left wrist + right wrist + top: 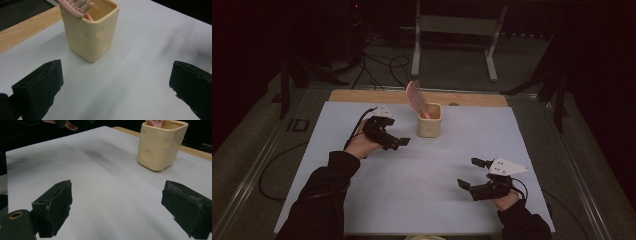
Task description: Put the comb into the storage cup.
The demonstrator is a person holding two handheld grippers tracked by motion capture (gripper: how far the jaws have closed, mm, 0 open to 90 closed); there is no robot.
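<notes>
Hairbrush [414,95], pink, one item: it stood head-up in the cream cup [429,125] toward the far middle of the white table sheet [362,200], handle down inside and bristled head leaning out over the cup's left rim, most likely because the cup was too short to keep it upright. In the left gripper view its bristles [81,5] crossed the near rim, so the head would be the part I could reach without touching the cup [91,32]. Cup, one item: square-sided, dimpled, upright, set just short of the bare wooden strip [362,96] at the table's far edge; nothing steadied it, and I judged a sideways pull on the brush could tip it. My left gripper [398,143], one item: held just left of the cup and apart from it, jaws spread wide with nothing between them, aimed toward the cup as though readied for the brush. My right gripper [471,175], one item: held low over the near right of the sheet, well apart from the cup [160,145], jaws likewise spread and empty, probably waiting clear of the other's work.
</notes>
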